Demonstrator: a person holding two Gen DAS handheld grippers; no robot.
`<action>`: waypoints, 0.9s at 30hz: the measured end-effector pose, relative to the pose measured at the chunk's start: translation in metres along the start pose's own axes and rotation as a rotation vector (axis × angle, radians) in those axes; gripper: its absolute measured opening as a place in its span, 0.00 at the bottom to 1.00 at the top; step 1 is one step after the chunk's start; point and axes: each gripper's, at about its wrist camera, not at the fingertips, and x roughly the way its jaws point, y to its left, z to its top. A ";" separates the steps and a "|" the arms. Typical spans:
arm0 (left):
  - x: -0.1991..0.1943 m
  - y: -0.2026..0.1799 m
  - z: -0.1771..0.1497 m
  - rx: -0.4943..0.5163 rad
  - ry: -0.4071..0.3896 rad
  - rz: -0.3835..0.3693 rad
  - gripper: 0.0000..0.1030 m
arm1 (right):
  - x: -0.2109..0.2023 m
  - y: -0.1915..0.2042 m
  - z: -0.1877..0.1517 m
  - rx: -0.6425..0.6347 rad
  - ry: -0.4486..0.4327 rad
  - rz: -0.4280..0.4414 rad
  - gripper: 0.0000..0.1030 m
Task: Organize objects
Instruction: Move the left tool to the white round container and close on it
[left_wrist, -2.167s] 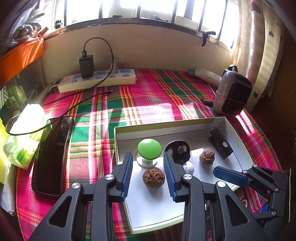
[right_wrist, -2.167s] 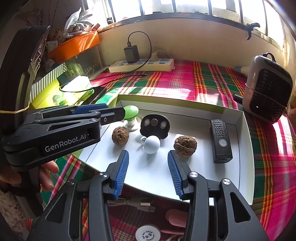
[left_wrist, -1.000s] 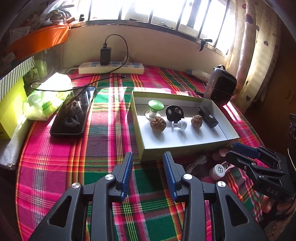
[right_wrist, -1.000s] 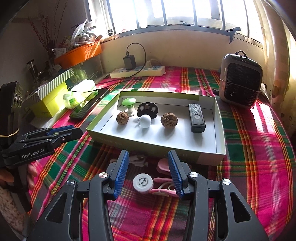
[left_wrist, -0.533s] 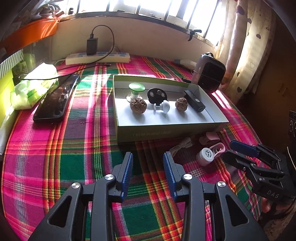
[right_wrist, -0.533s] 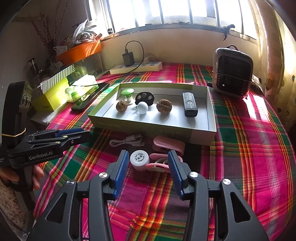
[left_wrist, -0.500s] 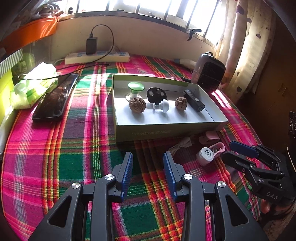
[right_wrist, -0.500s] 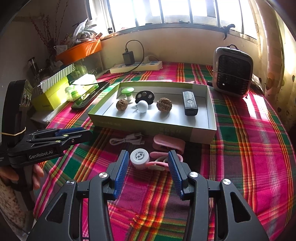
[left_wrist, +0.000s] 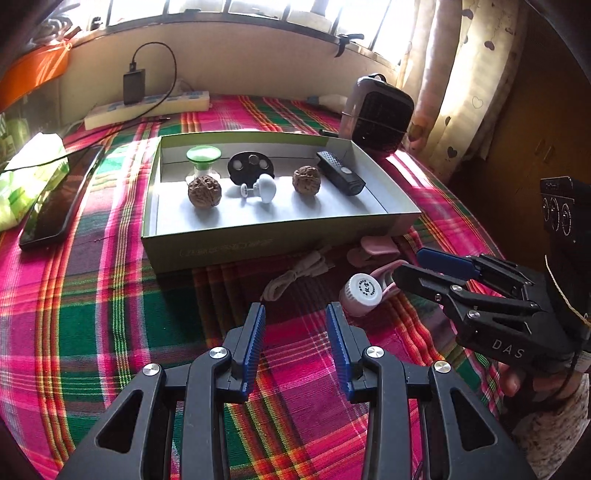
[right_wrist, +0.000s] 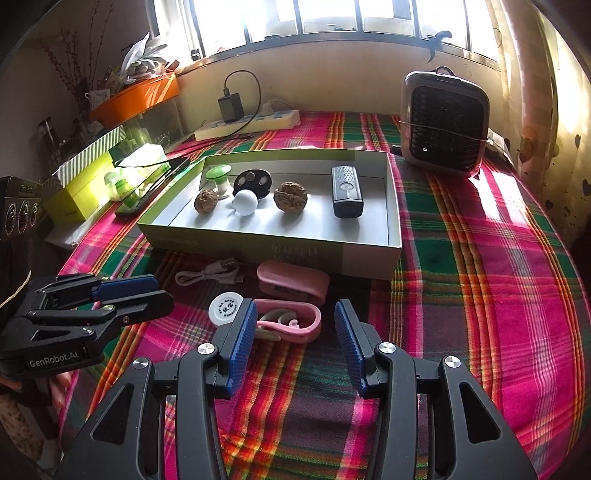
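Already the box (right_wrist: 369, 254) holds two walnuts, a green knob, a white knob, a black disc and a remote. Outside it on the desk (right_wrist: 480, 258) lie the cable (right_wrist: 207, 276), pink case (right_wrist: 291, 282), pink clip (right_wrist: 295, 319) and white cap (right_wrist: 226, 311), so I judge four left. The left tool (left_wrist: 295, 325) and right tool (right_wrist: 293, 325) both hang released, grasping nothing.

Plaid cloth (right_wrist: 480, 258) in pink, green and red over the whole surface. At the far edge, under the window, a white power strip (right_wrist: 251, 123) with a black charger (right_wrist: 229, 107) plugged in — cable looping up. Far right, a small grey heater (right_wrist: 445, 123). At left, a dark phone (left_wrist: 59, 201) lying flat beside a green plastic bag (left_wrist: 26, 177) — orange tray (right_wrist: 136, 98) further back.
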 end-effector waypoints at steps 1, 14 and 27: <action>0.002 -0.002 0.001 0.004 0.003 -0.006 0.32 | 0.002 -0.002 0.000 -0.001 0.005 -0.001 0.44; 0.016 -0.025 0.010 0.047 0.024 -0.037 0.35 | -0.004 -0.012 -0.005 0.010 0.036 -0.030 0.44; 0.035 -0.039 0.017 0.075 0.048 -0.008 0.38 | -0.007 -0.020 -0.009 0.025 0.038 -0.041 0.44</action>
